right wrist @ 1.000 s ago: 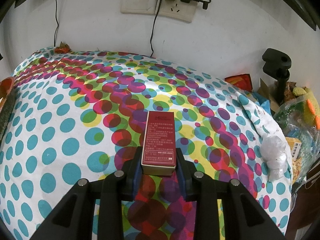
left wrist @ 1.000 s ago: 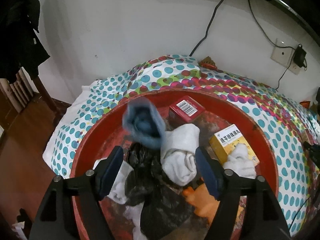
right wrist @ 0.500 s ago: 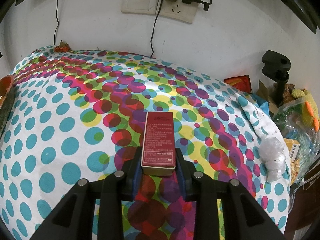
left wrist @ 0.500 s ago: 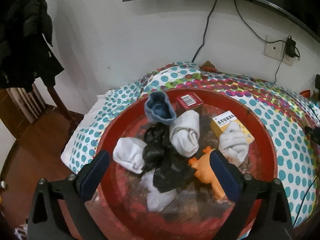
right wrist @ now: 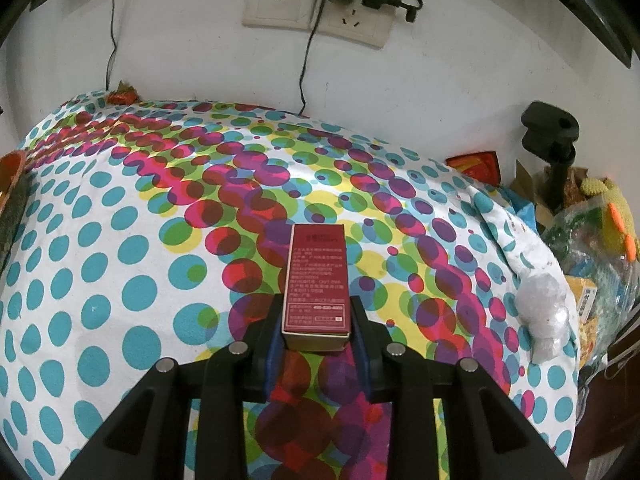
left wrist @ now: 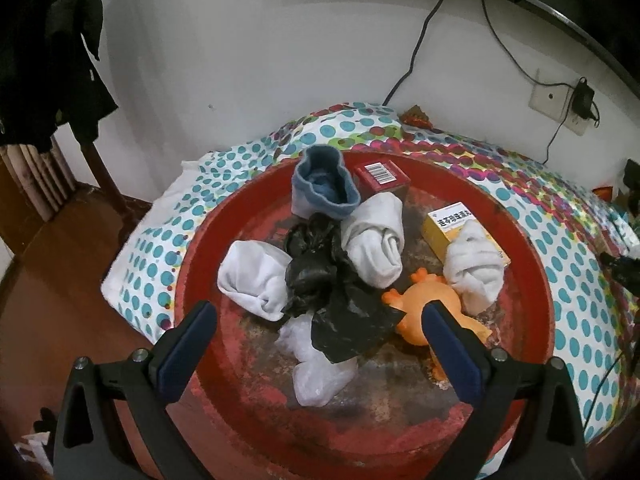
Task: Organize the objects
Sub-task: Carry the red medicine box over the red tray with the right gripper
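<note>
A round red tray holds a blue rolled sock, white sock rolls, a black plastic bag, a red box, a yellow box, an orange duck toy and a clear bag. My left gripper hangs open above the tray's near side, nothing between its fingers. In the right wrist view my right gripper is shut on a dark red box over the spotted cloth.
The tray rests on the spotted cloth near its left edge. Wall sockets with cables are behind. Clutter, a black clamp and a white plastic wad sit at the cloth's right edge. A wooden chair stands at left.
The blue sock left my left gripper and now lies at the tray's far side. The left gripper's fingers spread wide and it drew back from the tray. The right gripper kept still.
</note>
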A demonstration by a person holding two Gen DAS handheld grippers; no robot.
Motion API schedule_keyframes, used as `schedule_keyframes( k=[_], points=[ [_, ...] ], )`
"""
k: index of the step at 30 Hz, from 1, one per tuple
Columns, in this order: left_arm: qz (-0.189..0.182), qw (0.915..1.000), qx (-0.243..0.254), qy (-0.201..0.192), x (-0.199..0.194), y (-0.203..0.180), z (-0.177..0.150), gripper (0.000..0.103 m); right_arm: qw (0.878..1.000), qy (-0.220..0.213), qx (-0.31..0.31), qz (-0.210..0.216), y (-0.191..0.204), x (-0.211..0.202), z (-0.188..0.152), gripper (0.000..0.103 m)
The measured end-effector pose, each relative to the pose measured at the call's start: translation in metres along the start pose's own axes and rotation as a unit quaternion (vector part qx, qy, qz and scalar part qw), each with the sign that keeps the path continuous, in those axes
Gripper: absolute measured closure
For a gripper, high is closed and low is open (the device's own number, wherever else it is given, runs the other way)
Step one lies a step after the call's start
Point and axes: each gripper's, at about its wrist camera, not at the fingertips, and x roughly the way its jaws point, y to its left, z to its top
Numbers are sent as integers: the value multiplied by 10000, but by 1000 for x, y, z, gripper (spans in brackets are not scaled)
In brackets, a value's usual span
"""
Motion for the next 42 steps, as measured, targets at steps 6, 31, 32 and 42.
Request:
schedule_keyframes(
  k=[6,31,32,42],
  points=[
    [70,9999,60,111,8,2,-2,1,9996,64,268,55,-1,-3,-2,73],
    [155,9997,152,90,10,3,-5,1,9938,-208,-185,1073,90,-87,5,73],
    [156,9997,147,94,10,4,-5,1,9933,-228,-216,1116,96,-90,6,73],
    [176,9998,23,76,10,10,-3,1,9811,-390,-596,1798,162,-126,25,73]
  ],
)
